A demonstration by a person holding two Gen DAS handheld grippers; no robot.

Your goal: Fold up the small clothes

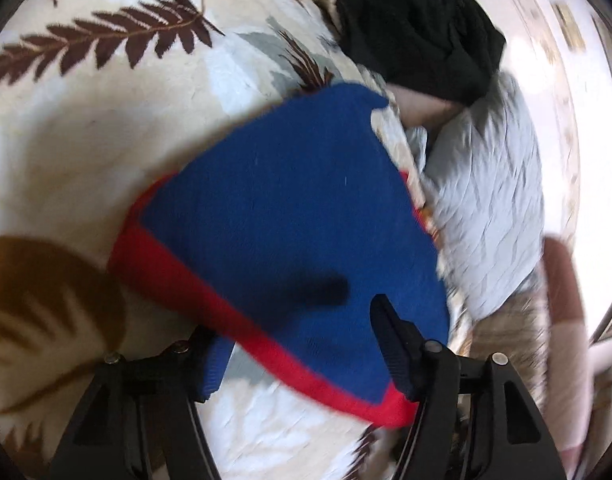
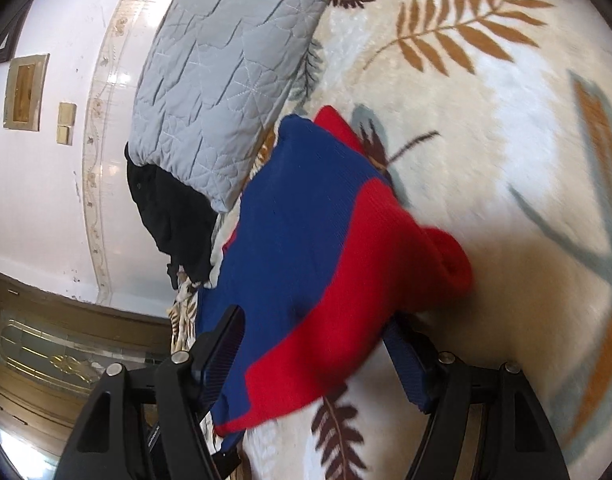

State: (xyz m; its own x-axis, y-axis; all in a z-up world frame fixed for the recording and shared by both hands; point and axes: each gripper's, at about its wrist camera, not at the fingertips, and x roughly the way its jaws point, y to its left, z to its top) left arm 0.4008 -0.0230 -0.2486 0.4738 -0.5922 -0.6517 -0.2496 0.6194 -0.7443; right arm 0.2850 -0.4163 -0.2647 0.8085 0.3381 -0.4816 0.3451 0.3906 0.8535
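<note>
1. the blue and red knit garment [image 1: 290, 208] lies on the leaf-patterned carpet [image 1: 106, 128], just beside a grey quilted cushion [image 1: 489, 208], with a black garment [image 1: 417, 28] past that.

2. from the left gripper [image 1: 302, 344] the garment lies straight ahead and below; its red band [image 1: 194, 292] runs slantwise across the space between the two fingers, and its near edge hangs over that space.

3. the left gripper's jaws stand apart, one finger [image 1: 393, 336] over the blue cloth and the other under the red edge. whether the pads press on the cloth i cannot tell (the picture is smeared by motion).

4. from the right gripper [image 2: 317, 344] the same garment [image 2: 298, 232] drapes forward between the fingers, its long axis running away towards the cushion [image 2: 226, 72], with a rolled red sleeve [image 2: 445, 260] off to the right.

5. the right gripper's jaws are wide, cloth lying across both fingers [image 2: 222, 344]. it looks carried rather than pinched, though a grip cannot be ruled out.

6. both hands are at the garment's near edge, at opposite ends, so neither is clearly nearer. my judgement: the next fold turns on that edge going forward along the long axis, towards the far blue end.
</note>
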